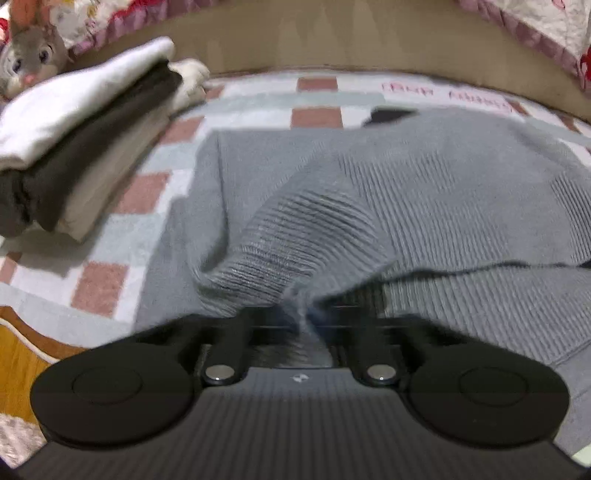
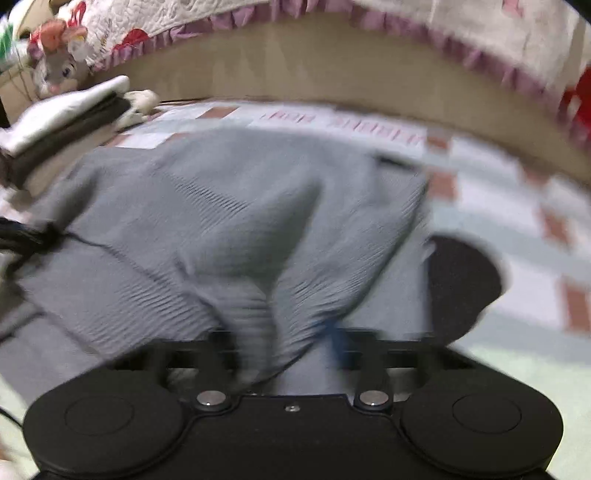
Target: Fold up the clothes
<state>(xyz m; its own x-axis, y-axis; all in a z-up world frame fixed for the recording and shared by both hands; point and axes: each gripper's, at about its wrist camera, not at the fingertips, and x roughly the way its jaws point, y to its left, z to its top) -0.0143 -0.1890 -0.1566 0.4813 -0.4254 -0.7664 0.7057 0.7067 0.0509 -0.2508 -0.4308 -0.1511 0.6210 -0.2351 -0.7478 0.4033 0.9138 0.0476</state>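
Grey ribbed knit fills both of my views: the sweater (image 1: 424,192) lies spread across the middle of the checked blanket (image 1: 317,114), and I have a bunch of it pinched in each tool. My left gripper (image 1: 301,325) is clenched on a fold of the sweater, the cloth rising from between its fingers in a raised ridge. My right gripper (image 2: 291,354) is likewise clamped on a gathered hump of the same sweater (image 2: 229,206), the knit draping down either side of the fingers. A dark inner patch (image 2: 463,284) shows at the sweater's right edge, just beside my right tool.

Toward the far left corner of the blanket sits a stack of folded clothes (image 1: 77,144), white on top, dark in the middle, pale beneath, apart from the sweater. Behind that stack a grey plush rabbit (image 1: 27,59) leans against the tan headboard (image 1: 332,40), with a frilled quilt (image 2: 461,33) draped above it. Both views are blurred by motion, so the finer detail of the weave is smeared.
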